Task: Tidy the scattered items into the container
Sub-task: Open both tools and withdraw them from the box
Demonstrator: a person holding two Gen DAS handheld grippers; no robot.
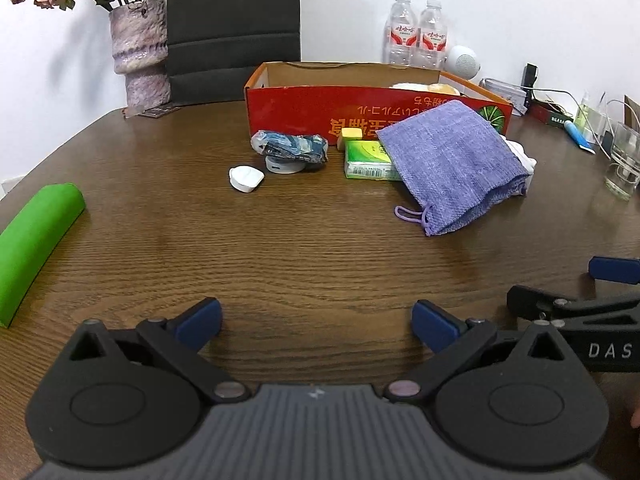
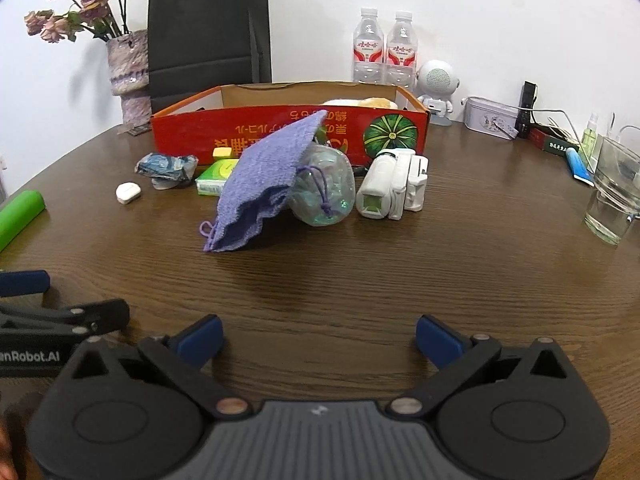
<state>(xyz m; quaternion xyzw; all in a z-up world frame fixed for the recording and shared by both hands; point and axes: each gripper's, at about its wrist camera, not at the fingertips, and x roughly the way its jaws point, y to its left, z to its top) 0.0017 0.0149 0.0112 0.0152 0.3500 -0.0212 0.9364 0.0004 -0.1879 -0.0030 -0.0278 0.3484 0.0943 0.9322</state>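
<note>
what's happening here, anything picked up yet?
Nothing picked up yet. Both handheld grippers, left gripper and right gripper, hover open and empty above the wooden table. The scattered items sit in front of the red cardboard box: a purple knit pouch draped over a clear plastic ball, a white gadget, a green tissue pack and a white earbud case.

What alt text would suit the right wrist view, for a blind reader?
The open right gripper hovers over a wooden table, facing a purple pouch draped on a clear bottle, with a red box behind them.
</note>
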